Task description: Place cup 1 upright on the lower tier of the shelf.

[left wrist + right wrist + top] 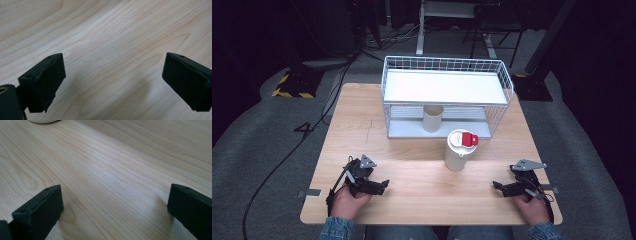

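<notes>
A white canister (459, 150) with a white lid and red flap stands upright on the wooden table (412, 200), in front of a wire rack. My left gripper (384, 186) rests low at the table's front left and points right. In the left gripper view its jaws (113, 82) stand wide apart over bare wood. My right gripper (496, 186) lies at the front right and points left. It is open (115, 210) too, with only wood grain between the fingers. The canister's base (43, 121) peeks in at the top edge of the right gripper view.
A white wire rack (447, 95) with two shelves stands at the back of the table. A beige cup (432, 117) sits on its lower shelf. Cables run across the grey floor to the left, and dark stands rise behind the table.
</notes>
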`<state>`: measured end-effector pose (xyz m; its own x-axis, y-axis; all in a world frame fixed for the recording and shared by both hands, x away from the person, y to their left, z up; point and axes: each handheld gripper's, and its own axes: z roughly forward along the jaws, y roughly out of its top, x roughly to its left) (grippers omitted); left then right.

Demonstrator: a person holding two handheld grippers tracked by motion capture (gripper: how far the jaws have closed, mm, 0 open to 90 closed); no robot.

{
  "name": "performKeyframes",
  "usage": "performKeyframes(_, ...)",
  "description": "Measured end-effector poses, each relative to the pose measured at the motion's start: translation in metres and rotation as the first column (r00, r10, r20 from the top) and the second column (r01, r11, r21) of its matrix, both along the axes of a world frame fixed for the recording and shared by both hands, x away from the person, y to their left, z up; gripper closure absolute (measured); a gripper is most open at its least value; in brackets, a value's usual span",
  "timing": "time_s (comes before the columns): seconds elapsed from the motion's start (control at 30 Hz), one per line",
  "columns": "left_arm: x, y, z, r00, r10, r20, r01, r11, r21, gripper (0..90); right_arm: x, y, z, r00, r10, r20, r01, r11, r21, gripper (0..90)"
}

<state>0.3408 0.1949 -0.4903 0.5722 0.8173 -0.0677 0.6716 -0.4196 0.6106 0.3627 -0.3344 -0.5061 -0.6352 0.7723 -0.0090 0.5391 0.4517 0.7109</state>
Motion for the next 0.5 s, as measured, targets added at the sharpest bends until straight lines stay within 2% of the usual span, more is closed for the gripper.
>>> performKeyframes(0.07, 0.001, 0.001, -0.005, 0.9999, 0.002, -0.013, -0.002, 0.9994, 0.034, 5.5, 0.000, 0.000, 0.000, 1.0000, 0.001, 0.000, -0.001, 1.0000, -0.001, 0.6)
performKeyframes(0.1, 0.000, 0.000, -0.007, 1.0000, 0.001, 0.003, -0.001, 0.9986, 0.053, 3.7, 0.000, 0.000, 0.000, 1.0000, 0.000, 0.000, 0.000, 1.0000, 0.000, 0.6)
performKeyframes(0.17, 0.000, 0.000, -0.007, 1.0000, 0.000, 0.003, -0.001, 0.9986, 0.054, 3.2, 0.000, 0.000, 0.000, 1.0000, 0.001, 0.000, -0.001, 1.0000, 0.001, 0.6)
performKeyframes(0.2, 0.000, 0.000, -0.008, 1.0000, 0.000, 0.009, -0.001, 0.9986, 0.052, 2.6, 0.000, 0.000, 0.000, 1.0000, 0.001, 0.000, -0.001, 1.0000, 0.000, 0.6)
performKeyframes(0.23, -0.001, 0.004, -0.013, 0.9974, -0.035, 0.062, 0.034, 0.9993, 0.018, 0.0, 0.000, 0.000, 0.000, 1.0000, 0.001, 0.000, -0.001, 1.0000, 0.001, 0.6)
performKeyframes(0.27, -0.001, 0.004, -0.013, 0.9974, -0.035, 0.062, 0.034, 0.9993, 0.018, 0.0, 0.000, 0.000, 0.000, 1.0000, 0.001, 0.000, -0.001, 1.0000, 0.001, 0.6)
performKeyframes(0.3, -0.002, 0.006, -0.015, 0.9953, -0.048, 0.084, 0.047, 0.9988, 0.008, 0.0, 0.000, 0.000, 0.000, 1.0000, 0.001, 0.000, -0.001, 1.0000, 0.001, 0.6)
performKeyframes(0.5, -0.001, 0.006, -0.015, 0.9959, -0.042, 0.080, 0.042, 0.9991, 0.001, 0.3, 0.000, 0.000, 0.000, 0.9999, -0.012, -0.002, 0.012, 0.9999, 0.006, 2.1)
